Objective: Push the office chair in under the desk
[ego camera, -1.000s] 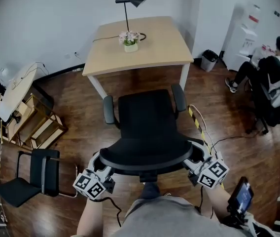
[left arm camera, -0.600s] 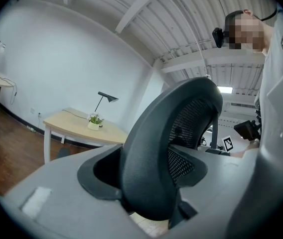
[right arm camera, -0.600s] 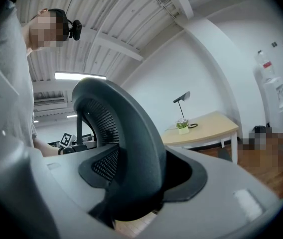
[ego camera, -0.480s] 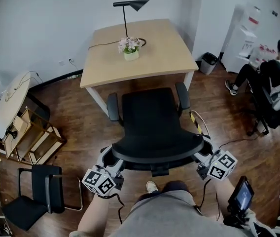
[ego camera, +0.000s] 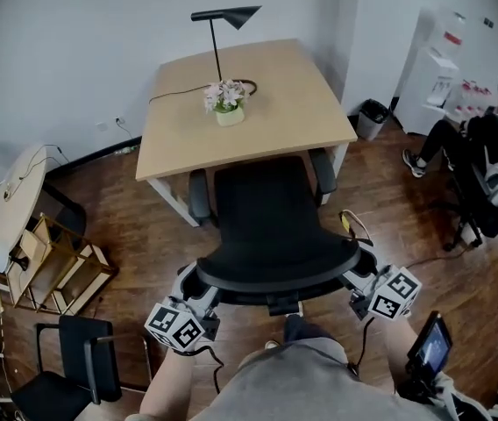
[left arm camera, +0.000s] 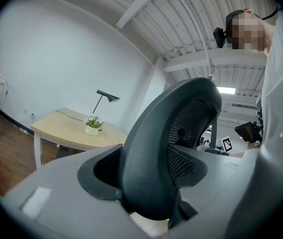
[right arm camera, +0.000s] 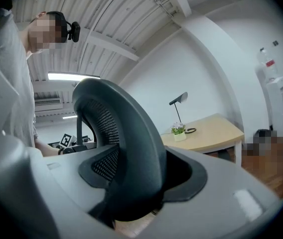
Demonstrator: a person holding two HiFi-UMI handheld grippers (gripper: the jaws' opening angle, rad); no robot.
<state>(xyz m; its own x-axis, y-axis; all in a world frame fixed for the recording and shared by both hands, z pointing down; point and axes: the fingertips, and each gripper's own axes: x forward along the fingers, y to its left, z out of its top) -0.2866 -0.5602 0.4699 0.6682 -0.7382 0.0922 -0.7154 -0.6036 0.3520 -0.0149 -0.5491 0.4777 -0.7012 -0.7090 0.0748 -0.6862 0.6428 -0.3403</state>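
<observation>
1. The left claw [ego camera: 195, 289] is clamped on the left edge of the backrest of the chair [ego camera: 266, 226]. The left gripper view shows the black rim filling the gap between its jaws.
2. The right claw [ego camera: 360, 279] grips the right edge of the backrest the same way, so both hold the chair from behind.
3. The chair stands square to the desk [ego camera: 275, 103], in the bay between the two front legs. Its seat front is at the desk's near edge or just under it. The armrests [ego camera: 323, 169] sit right at that edge, and the backrest is well clear of the desk.
4. Step in hand, as I judge it: the push is midway, with the chair lined up and starting to go under.
5. The next move calls for an even forward push from both claws so the chair rolls straight and does not swivel toward a leg.
6. I cannot tell whether the armrests will pass beneath the top, so they need watching as they meet the edge.
7. A lamp [ego camera: 223, 16] and a flower pot [ego camera: 224, 103] stand at the desk's far side, so a hard bump is best avoided.
</observation>
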